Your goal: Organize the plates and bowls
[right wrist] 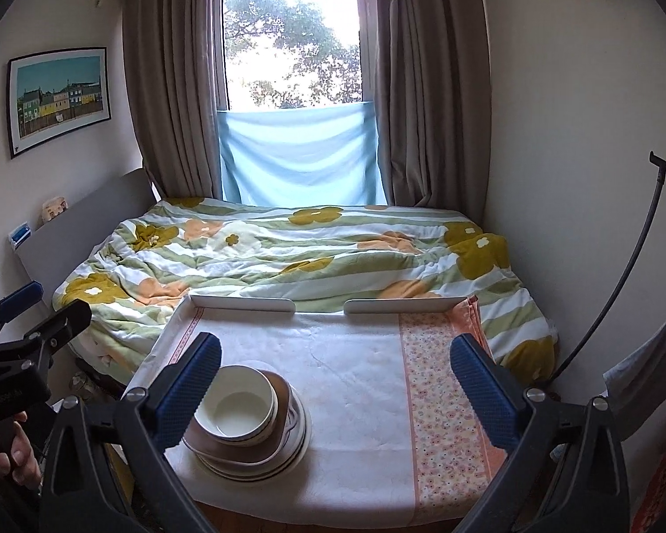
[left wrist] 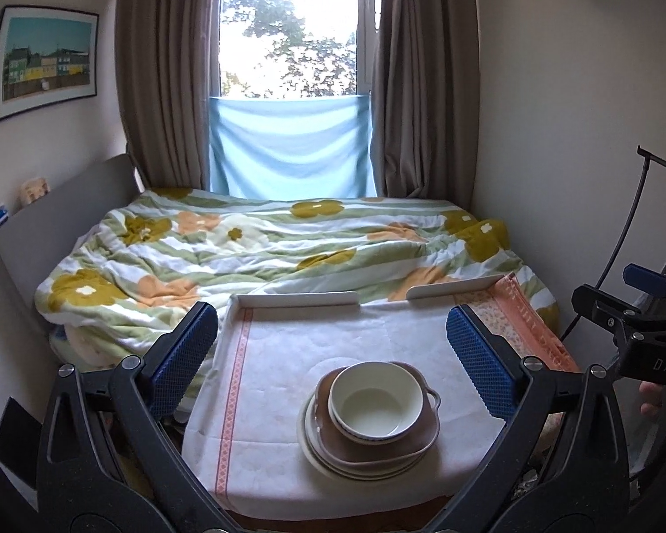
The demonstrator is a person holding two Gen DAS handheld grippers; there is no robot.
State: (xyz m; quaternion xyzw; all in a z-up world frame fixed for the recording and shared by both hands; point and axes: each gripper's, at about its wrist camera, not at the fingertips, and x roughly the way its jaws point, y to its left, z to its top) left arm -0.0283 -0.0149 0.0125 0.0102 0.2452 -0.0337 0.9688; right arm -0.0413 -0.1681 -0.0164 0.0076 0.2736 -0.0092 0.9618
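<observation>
Both the left tongs (left wrist: 333, 355) and right tongs (right wrist: 337, 382) hung released above the tabletop (left wrist: 288, 346). The bowl (left wrist: 376, 399) sat nested atop the plates (left wrist: 355, 462) near the front edge; a careless nudge might have toppled the stack.

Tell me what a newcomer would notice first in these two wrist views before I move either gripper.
Probably the stack of dishes near the front of the cloth-covered table: a white bowl sits in a brown dish on pale plates. Behind it, a flowered duvet covers the bed under the bright window. The left gripper and right gripper are both open and empty.
</observation>
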